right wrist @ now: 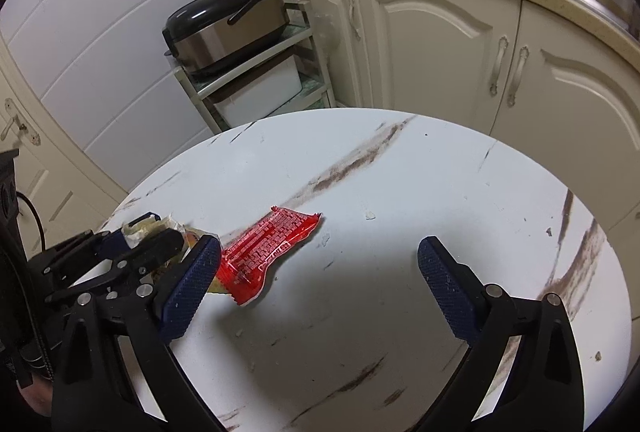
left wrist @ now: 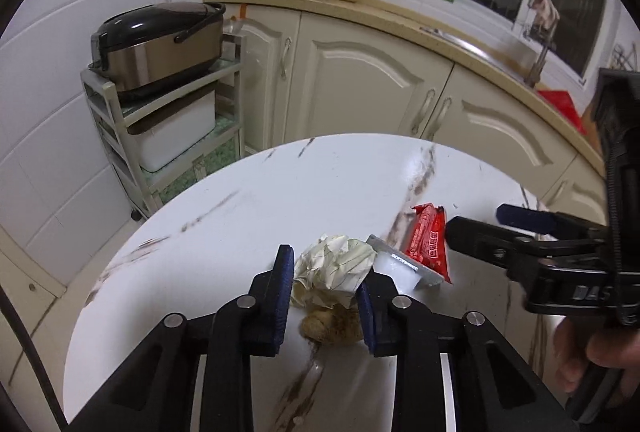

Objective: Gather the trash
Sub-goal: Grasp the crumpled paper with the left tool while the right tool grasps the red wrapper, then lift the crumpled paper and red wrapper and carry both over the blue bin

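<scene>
The left gripper [left wrist: 325, 282] is clenching a crumpled paper wad [left wrist: 336, 268] between its blue pads, low over the round marble table [left wrist: 224, 200]. A brownish lump [left wrist: 332, 326] is lying just under the wad, between the jaws. Just right of the jaws, a small clear plastic cup [left wrist: 400, 268] is resting against a red wrapper [right wrist: 268, 252]. The right gripper [right wrist: 320, 286] is hanging released, jaws wide, with the wrapper lying ahead of its left pad.
</scene>
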The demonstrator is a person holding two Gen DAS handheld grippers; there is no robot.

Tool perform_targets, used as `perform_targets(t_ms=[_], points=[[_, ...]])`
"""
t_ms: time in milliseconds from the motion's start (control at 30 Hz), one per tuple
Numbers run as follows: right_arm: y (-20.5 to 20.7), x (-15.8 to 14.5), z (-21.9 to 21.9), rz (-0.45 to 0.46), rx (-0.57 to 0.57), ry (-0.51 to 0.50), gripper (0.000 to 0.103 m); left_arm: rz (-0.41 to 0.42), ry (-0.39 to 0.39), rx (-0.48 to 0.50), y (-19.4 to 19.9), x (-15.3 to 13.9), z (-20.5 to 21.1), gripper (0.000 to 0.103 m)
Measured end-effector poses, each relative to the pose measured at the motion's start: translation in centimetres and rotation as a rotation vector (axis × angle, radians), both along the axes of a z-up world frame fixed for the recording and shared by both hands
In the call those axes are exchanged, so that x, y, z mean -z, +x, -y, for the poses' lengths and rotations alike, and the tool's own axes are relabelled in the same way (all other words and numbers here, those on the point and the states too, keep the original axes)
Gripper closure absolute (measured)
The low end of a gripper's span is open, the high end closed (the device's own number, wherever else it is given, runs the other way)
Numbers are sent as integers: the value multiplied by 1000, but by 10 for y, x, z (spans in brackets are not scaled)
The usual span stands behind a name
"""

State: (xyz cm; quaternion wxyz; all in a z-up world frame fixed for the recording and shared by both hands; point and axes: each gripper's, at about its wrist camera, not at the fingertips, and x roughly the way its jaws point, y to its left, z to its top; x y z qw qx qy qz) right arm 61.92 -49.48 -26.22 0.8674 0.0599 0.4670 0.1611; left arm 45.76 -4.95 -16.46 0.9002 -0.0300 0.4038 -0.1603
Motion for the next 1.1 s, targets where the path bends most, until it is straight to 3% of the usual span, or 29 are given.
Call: perform_targets(t_ms=[167,300,433,500,533,667,867,1100], points=[[10,5,-18,-18,-16,-19,6,17,-26,-29,-8,0,-21,85],[11,14,-41,-5,-20,-126,20,25,-24,-55,-30,1,-31,85],[0,13,-42,18,-38,-178,44,31,-33,-82,-48,-1,-32,85],[-10,13,-39,39,-48,-216,67,42,-34,-91,-68,-6,-29,85],[-15,12,-35,39,-50,-205,71,48,-33,-91,-84,-10,-26,85],[-35,11,-19,42,-68,-181,74,79,-32,-100,-111,-20,-24,85],[-65,9,18,13,-46,-38,90,119,-31,-104,-156,-31,-28,85],[-109,4,48,15,-26,34,92,138,-36,-112,-219,-40,-29,85]])
